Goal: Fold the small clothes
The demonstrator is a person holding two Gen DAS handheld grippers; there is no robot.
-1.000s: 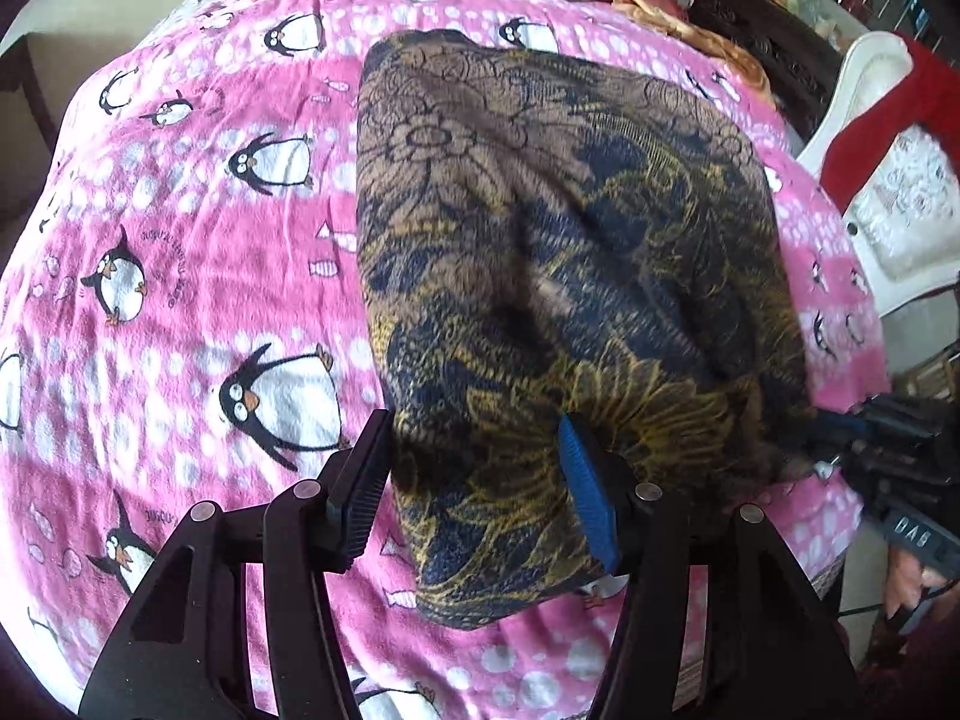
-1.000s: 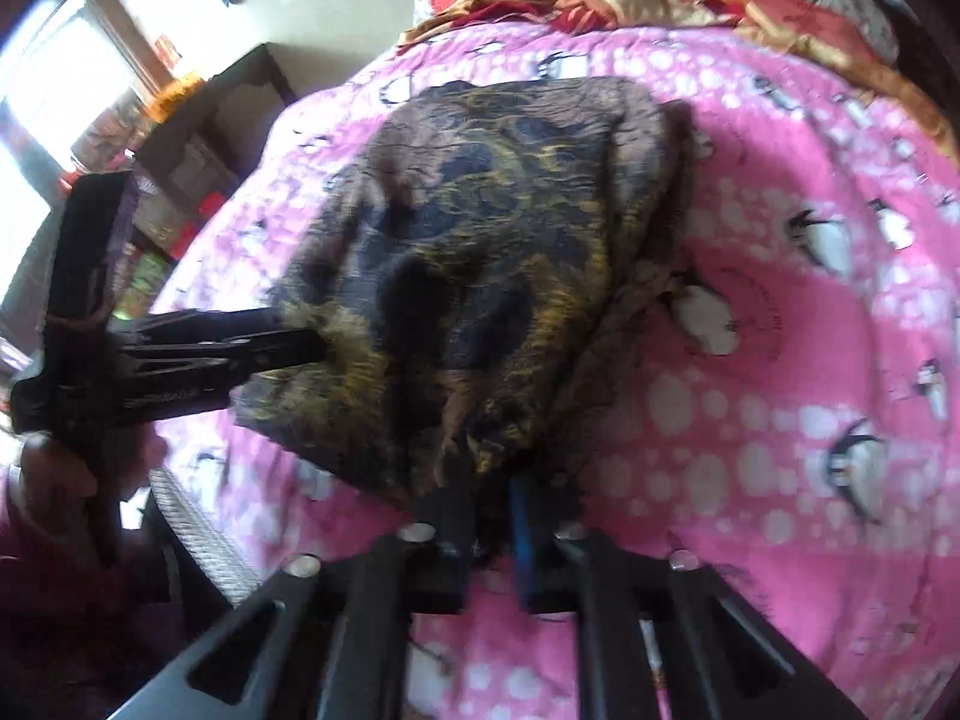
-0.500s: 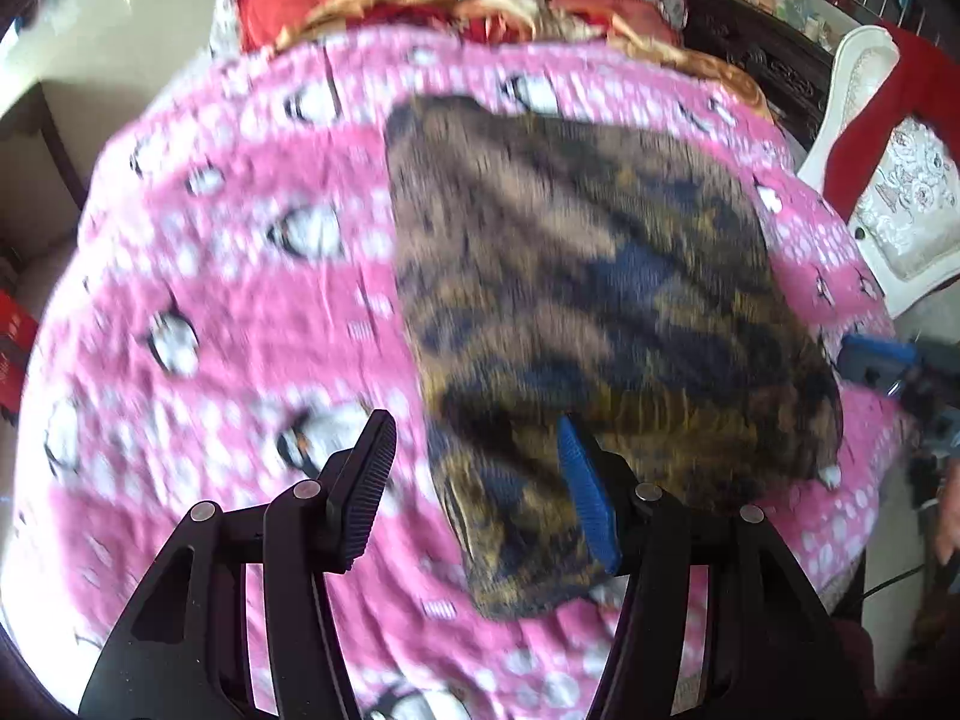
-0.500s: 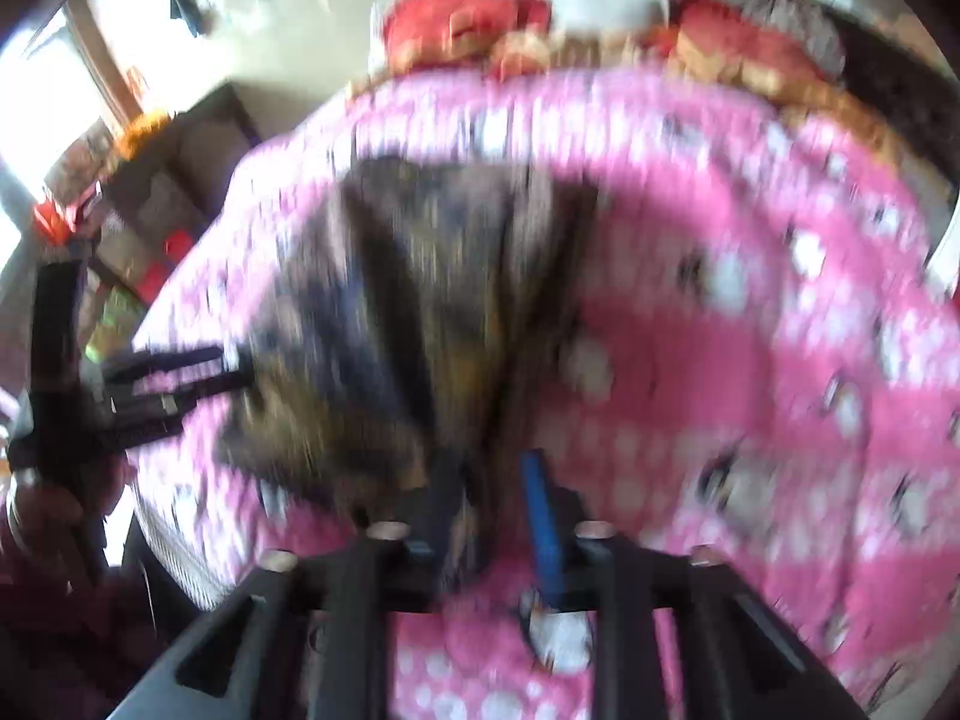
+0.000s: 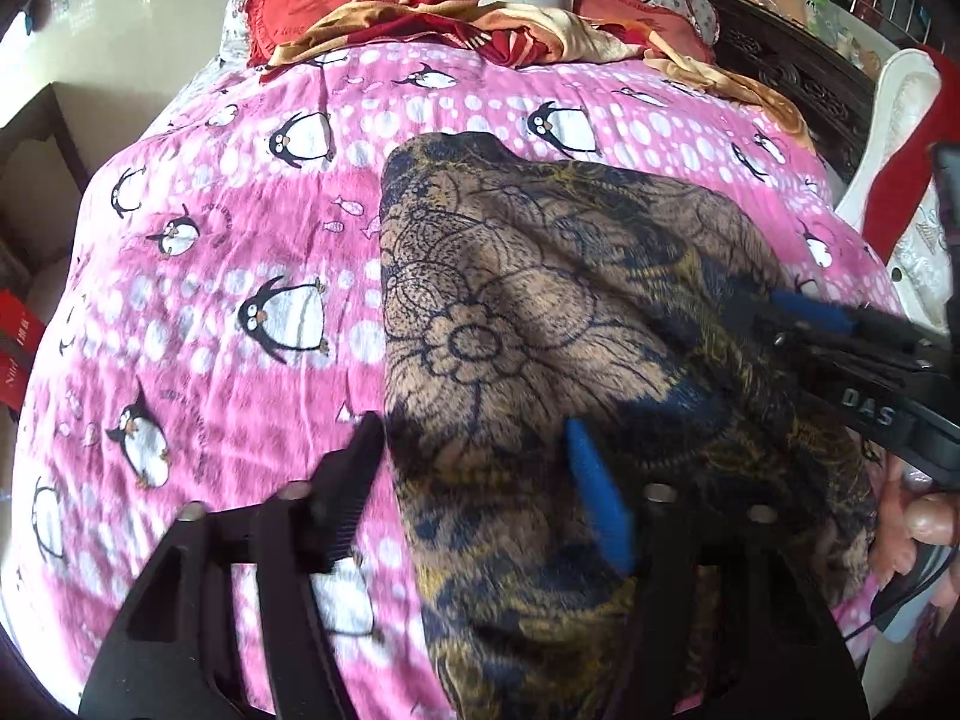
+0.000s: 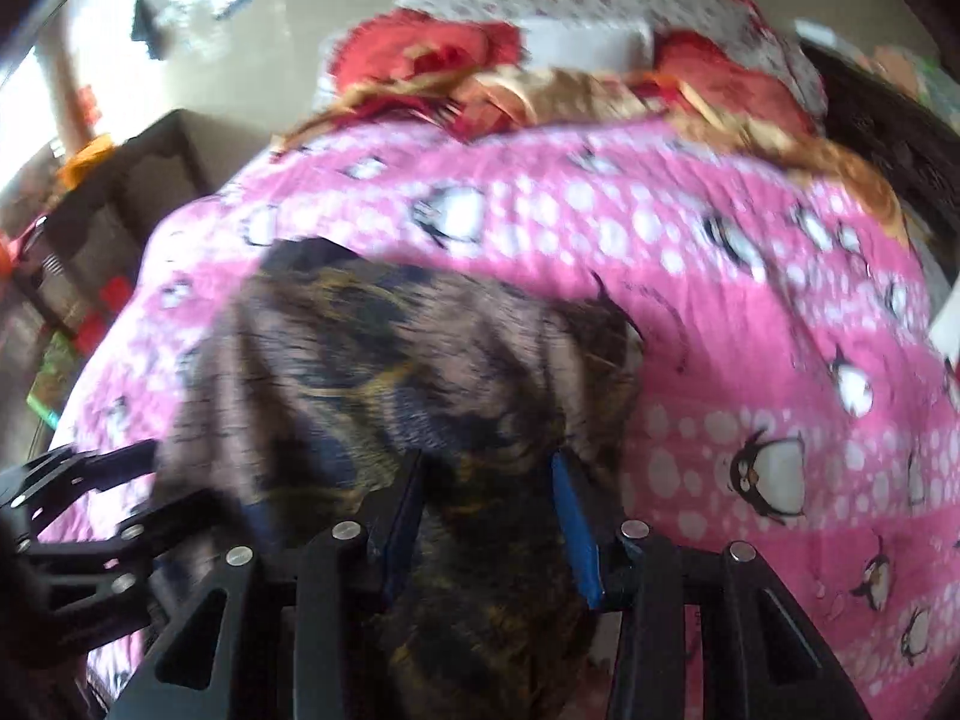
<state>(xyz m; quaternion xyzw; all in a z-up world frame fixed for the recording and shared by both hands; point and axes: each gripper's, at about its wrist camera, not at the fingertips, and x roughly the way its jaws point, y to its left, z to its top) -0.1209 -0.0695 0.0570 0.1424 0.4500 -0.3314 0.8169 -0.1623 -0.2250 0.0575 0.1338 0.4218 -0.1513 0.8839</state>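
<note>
One "DAS" mark, right hand-held gripper [image 5: 774, 315]

A bed [image 5: 198, 300] covered by a pink penguin-print blanket [image 5: 252, 228] fills the room. Red cushions [image 5: 336, 0] and a crumpled red-and-gold cloth [image 5: 480, 18] lie at its far end. Pale glossy floor [image 5: 138, 30] spreads to the left, dark carved furniture [image 5: 798, 78] and a white chair [image 5: 900, 120] stand right.

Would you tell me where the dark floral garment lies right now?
In the left wrist view the dark floral garment lies on the pink penguin blanket, right of centre, near its front edge.
</note>
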